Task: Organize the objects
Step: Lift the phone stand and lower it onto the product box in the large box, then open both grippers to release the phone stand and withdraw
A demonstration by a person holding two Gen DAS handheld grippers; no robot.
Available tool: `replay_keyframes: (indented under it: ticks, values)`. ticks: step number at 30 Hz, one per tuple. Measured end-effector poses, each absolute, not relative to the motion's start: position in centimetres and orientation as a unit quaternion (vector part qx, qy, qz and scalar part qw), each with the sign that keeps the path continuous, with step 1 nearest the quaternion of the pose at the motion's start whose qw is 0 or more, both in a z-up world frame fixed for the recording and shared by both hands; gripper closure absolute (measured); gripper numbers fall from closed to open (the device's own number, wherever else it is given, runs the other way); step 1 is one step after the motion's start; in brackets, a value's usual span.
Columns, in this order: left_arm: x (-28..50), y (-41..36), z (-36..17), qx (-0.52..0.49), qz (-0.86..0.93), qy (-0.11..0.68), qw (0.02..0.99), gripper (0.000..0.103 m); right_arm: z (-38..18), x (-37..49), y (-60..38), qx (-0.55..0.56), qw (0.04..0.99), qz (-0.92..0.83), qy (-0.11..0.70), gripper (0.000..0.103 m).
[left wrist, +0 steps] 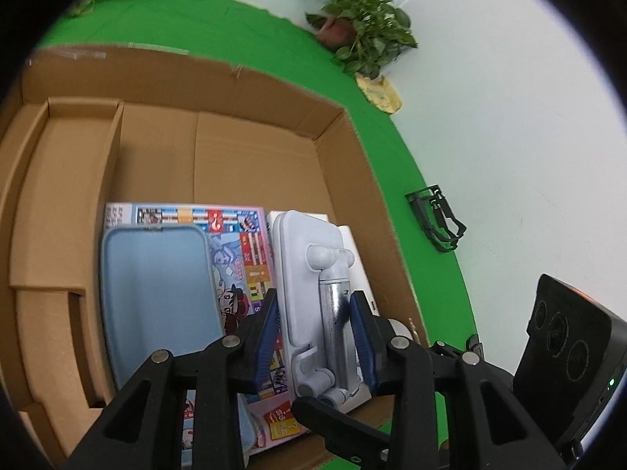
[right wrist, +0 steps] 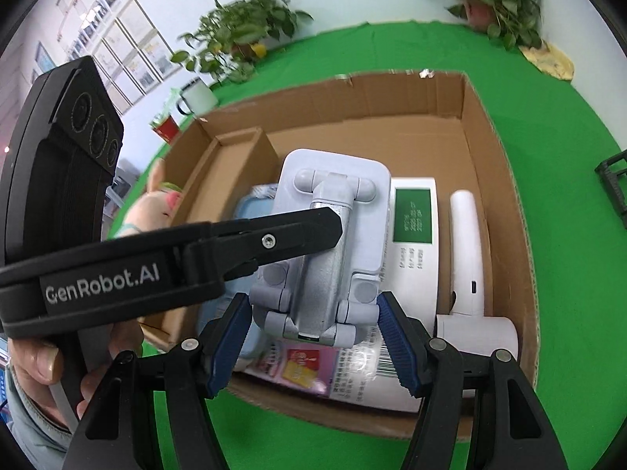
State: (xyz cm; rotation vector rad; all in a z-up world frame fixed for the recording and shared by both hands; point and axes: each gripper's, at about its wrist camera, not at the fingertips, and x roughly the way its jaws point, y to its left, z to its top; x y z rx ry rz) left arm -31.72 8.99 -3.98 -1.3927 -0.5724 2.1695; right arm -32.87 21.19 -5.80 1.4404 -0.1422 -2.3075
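Observation:
A white folding phone stand (left wrist: 313,243) with a metal stem hangs over an open cardboard box (left wrist: 235,145). My left gripper (left wrist: 315,333) has its blue pads against the stand's stem and the edge of its plate. In the right wrist view the stand (right wrist: 333,180) is tilted above the box (right wrist: 392,109). My right gripper (right wrist: 313,346) is shut on its hinged foot, one pad on each side. The left gripper's black finger (right wrist: 298,231) lies across the stem, and its other finger is hidden.
In the box lie a blue case (left wrist: 156,286), a colourful game box (left wrist: 243,243), a white carton with a green label (right wrist: 413,215) and a white handheld device (right wrist: 466,243). A plush pig (right wrist: 160,199), a mug (right wrist: 198,98), potted plants (right wrist: 243,39) and a black frame (left wrist: 437,217) surround it on green cloth.

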Motion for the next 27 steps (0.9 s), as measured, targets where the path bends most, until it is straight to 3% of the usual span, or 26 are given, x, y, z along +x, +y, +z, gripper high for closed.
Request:
replay_keyframes:
  ticks: [10,17,19,20,22,23,24,27]
  values:
    - [-32.2,7.9,-6.4,-0.548,0.768,-0.232,0.237,0.068,-7.8,-33.2,19.5,0.538,0.184,-0.823,-0.021,0.039]
    - [-29.3,5.1,-1.9,-0.508,0.812,-0.196,0.209,0.065,-8.2,-32.3,19.0,0.537,0.178,-0.824,-0.029,0.036]
    - [-27.6,4.4,0.4,-0.474,0.844,-0.165,0.189,0.060,-7.3,-31.4,19.1,0.518,0.177,-0.836,-0.030,0.034]
    - [-26.3,3.9,1.9,-0.449,0.866,-0.141,0.169,0.054,-6.8,-30.9,19.2,0.505,0.175,-0.845,-0.026,0.028]
    - [-23.6,3.6,4.0,-0.397,0.905,-0.088,0.129,0.037,-5.5,-29.1,19.1,0.458,0.167,-0.873,-0.015,0.006]
    - [-22.5,3.4,4.6,-0.371,0.920,-0.064,0.109,0.023,-5.1,-28.3,19.1,0.437,0.161,-0.885,-0.009,0.000]
    - [-20.8,3.1,5.1,-0.333,0.939,-0.032,0.078,0.018,-4.7,-27.1,18.9,0.407,0.151,-0.901,0.002,0.000]
    - [-16.9,3.0,4.5,-0.268,0.962,0.047,0.009,0.018,-4.8,-24.7,18.4,0.347,0.113,-0.931,0.018,0.000]
